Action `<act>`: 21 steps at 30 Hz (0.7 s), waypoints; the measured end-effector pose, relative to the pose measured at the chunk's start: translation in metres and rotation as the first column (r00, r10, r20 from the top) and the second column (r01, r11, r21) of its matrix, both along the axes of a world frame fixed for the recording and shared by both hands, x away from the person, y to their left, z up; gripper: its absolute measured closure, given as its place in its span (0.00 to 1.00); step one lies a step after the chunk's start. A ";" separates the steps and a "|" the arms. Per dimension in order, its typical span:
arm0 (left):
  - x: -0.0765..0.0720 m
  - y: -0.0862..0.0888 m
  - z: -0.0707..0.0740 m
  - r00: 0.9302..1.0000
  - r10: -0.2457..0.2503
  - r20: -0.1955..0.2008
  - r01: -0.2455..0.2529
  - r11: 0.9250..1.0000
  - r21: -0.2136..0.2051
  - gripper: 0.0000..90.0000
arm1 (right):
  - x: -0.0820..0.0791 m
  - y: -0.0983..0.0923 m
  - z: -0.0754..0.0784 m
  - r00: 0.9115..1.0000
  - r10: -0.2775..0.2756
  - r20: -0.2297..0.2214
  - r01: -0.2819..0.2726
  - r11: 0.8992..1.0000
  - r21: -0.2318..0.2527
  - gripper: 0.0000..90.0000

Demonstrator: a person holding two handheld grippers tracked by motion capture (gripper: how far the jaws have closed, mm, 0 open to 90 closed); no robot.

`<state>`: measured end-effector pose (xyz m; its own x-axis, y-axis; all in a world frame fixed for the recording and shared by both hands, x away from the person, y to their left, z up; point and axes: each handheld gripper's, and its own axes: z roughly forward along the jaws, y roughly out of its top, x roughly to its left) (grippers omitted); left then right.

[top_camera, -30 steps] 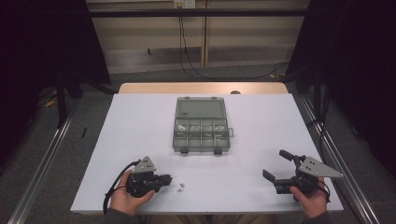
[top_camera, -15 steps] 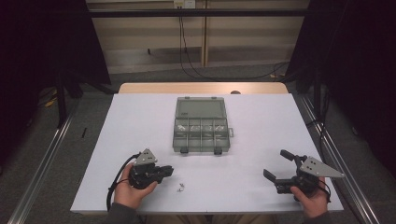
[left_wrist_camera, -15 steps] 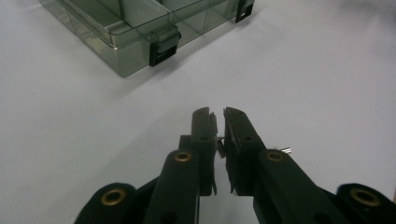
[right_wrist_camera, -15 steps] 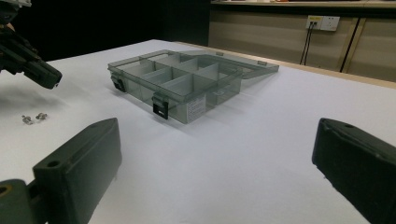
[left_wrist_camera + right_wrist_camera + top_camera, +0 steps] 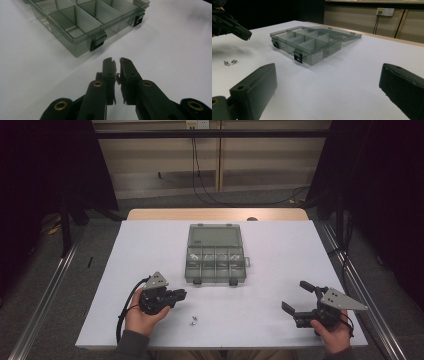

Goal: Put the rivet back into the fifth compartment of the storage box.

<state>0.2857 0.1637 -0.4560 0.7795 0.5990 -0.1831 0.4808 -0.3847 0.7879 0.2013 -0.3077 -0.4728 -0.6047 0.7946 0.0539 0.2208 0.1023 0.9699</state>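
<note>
A white table (image 5: 150, 245) is holding a clear grey box (image 5: 216, 254) with its lid lying open and flat behind it. The box is sitting near the middle of the table and is split into small parts by thin walls. Two black clips are hanging on its front wall.

The left gripper (image 5: 176, 295) is sitting in the person's left hand (image 5: 142, 315) near the front left of the table, pointing to the right and toward the box. Its jaws are almost together. In the left gripper view, the left gripper (image 5: 117, 65) is squeezing something tiny and thin between its jaws, but it is too small to tell what it is. The jaws are hanging above the table, just in front of the box's corner.

Two little screws (image 5: 194, 321) are lying on the table just beside the left gripper, close to the front edge. They also show in the right gripper view (image 5: 230, 62).

The right gripper (image 5: 298, 297) is sitting in the right hand (image 5: 332, 335) at the front right, well apart from the box. Its jaws are standing wide apart with nothing between them.
</note>
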 end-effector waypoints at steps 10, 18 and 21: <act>0.009 -0.006 0.005 1.000 0.016 0.008 -0.016 1.000 -0.023 0.92 | 0.000 -0.001 0.000 1.000 0.000 -0.001 0.000 1.000 0.001 0.01; 0.017 -0.010 0.009 1.000 0.025 0.013 -0.024 0.999 -0.030 0.92 | 0.000 0.000 0.000 1.000 0.003 -0.002 -0.003 1.000 -0.001 0.01; 0.022 -0.011 0.012 0.999 0.038 0.016 -0.037 0.999 -0.035 0.92 | 0.000 0.000 0.000 1.000 0.004 -0.003 -0.004 1.000 -0.001 0.01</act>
<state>0.3076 0.1528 -0.4444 0.7599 0.6212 -0.1913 0.4806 -0.3390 0.8088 0.2012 -0.3074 -0.4729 -0.6077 0.7923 0.0552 0.2238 0.1041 0.9691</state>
